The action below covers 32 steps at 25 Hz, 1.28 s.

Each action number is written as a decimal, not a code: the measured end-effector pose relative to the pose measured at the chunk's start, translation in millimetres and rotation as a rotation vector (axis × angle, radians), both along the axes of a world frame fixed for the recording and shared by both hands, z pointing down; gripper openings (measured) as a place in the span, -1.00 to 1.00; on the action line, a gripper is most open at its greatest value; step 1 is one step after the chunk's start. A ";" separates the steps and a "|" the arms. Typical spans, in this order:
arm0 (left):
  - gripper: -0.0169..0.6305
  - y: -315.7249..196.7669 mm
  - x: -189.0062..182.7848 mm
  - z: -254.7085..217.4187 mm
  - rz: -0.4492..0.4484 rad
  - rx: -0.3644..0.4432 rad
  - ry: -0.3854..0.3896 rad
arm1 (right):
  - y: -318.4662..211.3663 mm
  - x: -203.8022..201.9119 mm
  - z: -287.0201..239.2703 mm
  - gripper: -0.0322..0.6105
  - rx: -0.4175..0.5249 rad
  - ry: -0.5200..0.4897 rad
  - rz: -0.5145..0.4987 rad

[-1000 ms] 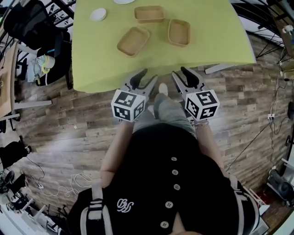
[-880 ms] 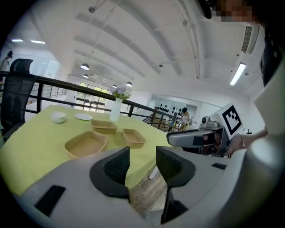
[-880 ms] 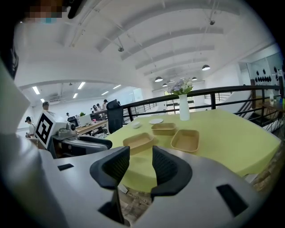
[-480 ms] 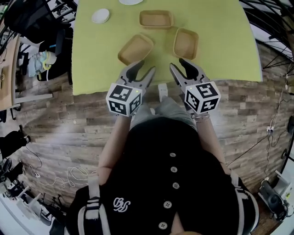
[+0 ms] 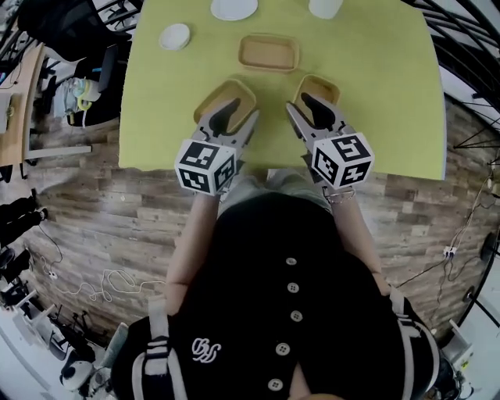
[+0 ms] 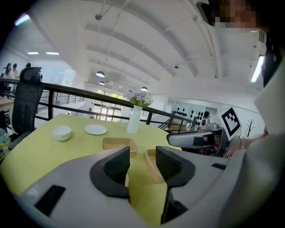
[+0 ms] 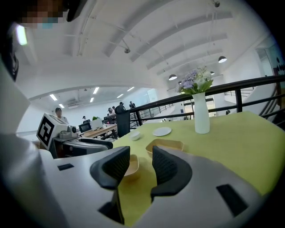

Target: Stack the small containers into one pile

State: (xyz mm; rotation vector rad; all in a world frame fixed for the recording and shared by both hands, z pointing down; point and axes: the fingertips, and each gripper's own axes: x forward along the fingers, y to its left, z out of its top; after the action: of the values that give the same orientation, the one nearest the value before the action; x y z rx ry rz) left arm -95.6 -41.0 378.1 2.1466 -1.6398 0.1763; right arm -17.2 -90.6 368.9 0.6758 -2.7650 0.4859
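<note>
Your left claw hangs slightly parted and empty, the left container just ahead of its tips, apparently lined up for the rim. Your right claw, also parted and empty, faces the right container. The third container lies farther ahead, between both.

Black buttoned top; left gripper and right gripper grey, bearing black-and-white marker cubes.

My left gripper is hiding the near part of the left container, my right gripper is hiding part of the right container, and the top edge is cutting off a plate and, probably, a vase.
</note>
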 end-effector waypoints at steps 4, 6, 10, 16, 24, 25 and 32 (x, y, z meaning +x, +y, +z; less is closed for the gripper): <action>-0.35 -17.2 -8.1 -0.1 -0.063 0.003 -0.002 | -19.4 -2.0 5.3 -0.38 -0.009 0.002 -0.041; -0.35 -19.5 -13.0 0.2 -0.093 -0.001 -0.005 | -26.9 -3.1 7.0 -0.39 -0.016 -0.003 -0.054; -0.35 -13.7 -24.5 2.0 -0.139 -0.011 -0.011 | -32.3 -11.5 9.8 -0.39 -0.014 0.009 -0.093; -0.35 -10.4 -45.0 4.8 -0.212 -0.014 0.005 | -40.5 -15.9 11.0 -0.40 -0.012 0.022 -0.116; -0.35 -20.0 -39.4 10.2 -0.172 -0.028 0.016 | -49.6 -16.6 24.4 -0.41 -0.028 0.063 -0.118; -0.35 -20.7 -37.6 10.8 -0.158 -0.033 0.020 | -49.9 -17.3 26.1 -0.41 -0.029 0.072 -0.120; -0.35 -24.7 -50.7 15.4 -0.113 -0.056 0.035 | -57.3 -43.3 28.3 -0.41 -0.030 0.116 -0.143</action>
State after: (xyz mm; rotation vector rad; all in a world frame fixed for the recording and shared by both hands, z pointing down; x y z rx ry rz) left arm -146.3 -65.7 393.5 1.9985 -1.7107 0.1477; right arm -60.5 -147.9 397.2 0.4796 -2.6670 0.4422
